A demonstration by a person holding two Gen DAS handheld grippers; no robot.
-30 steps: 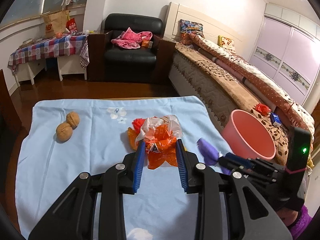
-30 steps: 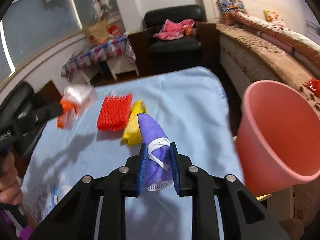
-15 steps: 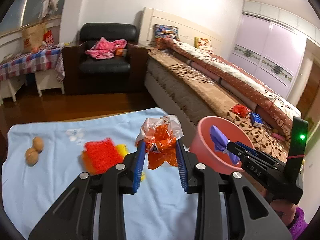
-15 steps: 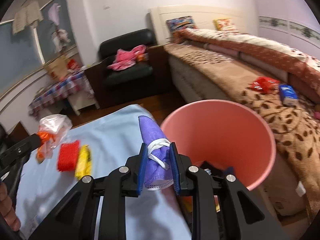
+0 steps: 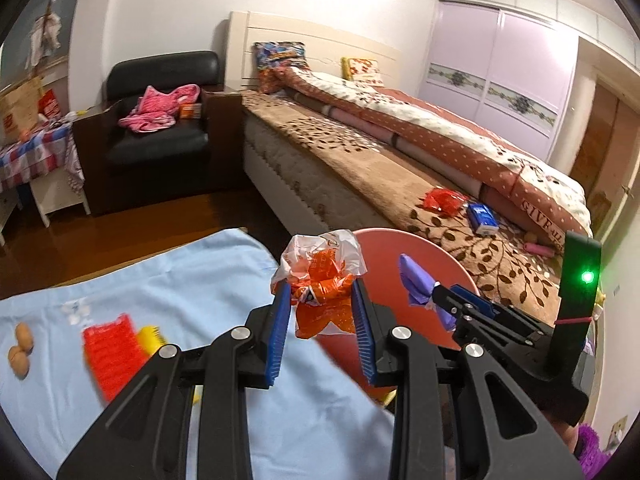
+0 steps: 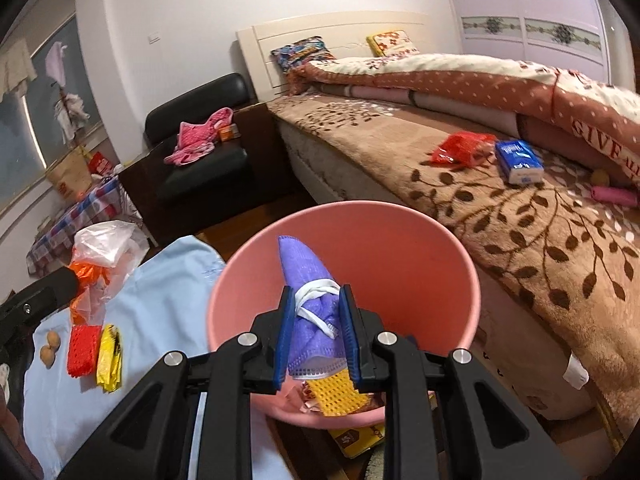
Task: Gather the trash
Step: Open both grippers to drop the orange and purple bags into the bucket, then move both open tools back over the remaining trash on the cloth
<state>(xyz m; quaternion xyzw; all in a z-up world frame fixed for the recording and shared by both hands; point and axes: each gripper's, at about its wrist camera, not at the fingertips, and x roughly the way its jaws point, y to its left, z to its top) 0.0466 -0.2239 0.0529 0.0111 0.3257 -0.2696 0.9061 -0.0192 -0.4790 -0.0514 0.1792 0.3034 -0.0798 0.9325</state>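
Both the left gripper and right gripper angle downward (jaws clamped).

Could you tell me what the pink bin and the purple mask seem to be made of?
The pink bin looks like smooth moulded plastic with a matte, even wall. The purple mask held in the right gripper seems non-woven fabric, with a fine dimpled texture and white elastic loops.

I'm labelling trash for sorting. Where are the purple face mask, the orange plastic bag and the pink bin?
purple face mask (image 6: 306,276), right wrist view, its folded body above the pads.
orange plastic bag (image 5: 326,280), left wrist view, its crumpled orange middle.
pink bin (image 6: 400,264), right wrist view, its inner wall.
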